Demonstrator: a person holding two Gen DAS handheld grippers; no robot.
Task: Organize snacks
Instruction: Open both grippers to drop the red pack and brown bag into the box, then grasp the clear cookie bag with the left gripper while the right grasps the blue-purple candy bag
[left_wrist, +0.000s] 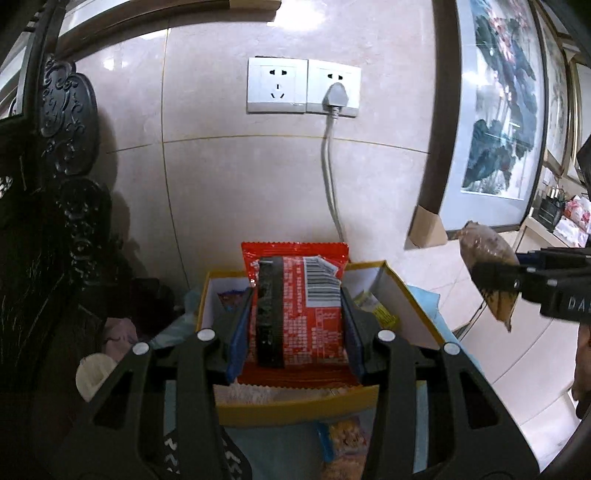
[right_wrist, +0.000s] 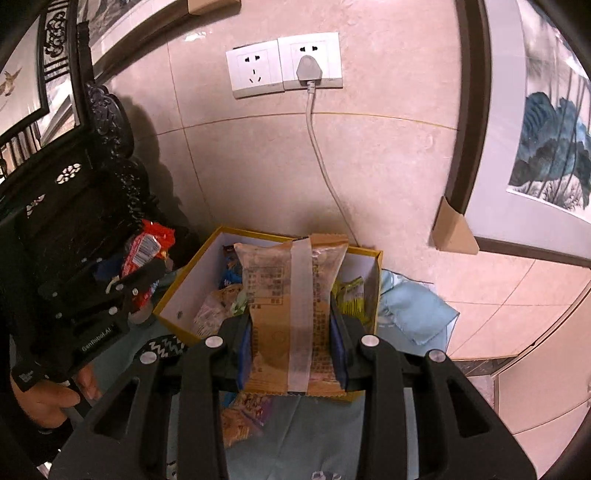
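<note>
Two snacks held up over the yellow box (right_wrist: 371, 291)

The left gripper (left_wrist: 295, 314) was clamped on a red packet (left_wrist: 317, 295), the right gripper (right_wrist: 291, 343) on a tan packet (right_wrist: 291, 295) (both slippery) — a loose squeeze could drop one outside the box — onto the blue cloth (right_wrist: 413, 306).

A corner of a lived-in home, with art leaning against a tiled wall.

Framed ink paintings (left_wrist: 495, 114) are standing propped along the glossy beige wall tiles (right_wrist: 369, 166), their corners still wearing cardboard protectors (right_wrist: 452, 232). A carved dark wooden furniture piece (left_wrist: 66, 122) is looming at the left, a grey plug (right_wrist: 309, 68) is sitting in a double wall socket (left_wrist: 303, 85), and a yellow box (right_wrist: 173, 295) of packaged snacks is resting on a pale blue cloth (right_wrist: 410, 306).
</note>
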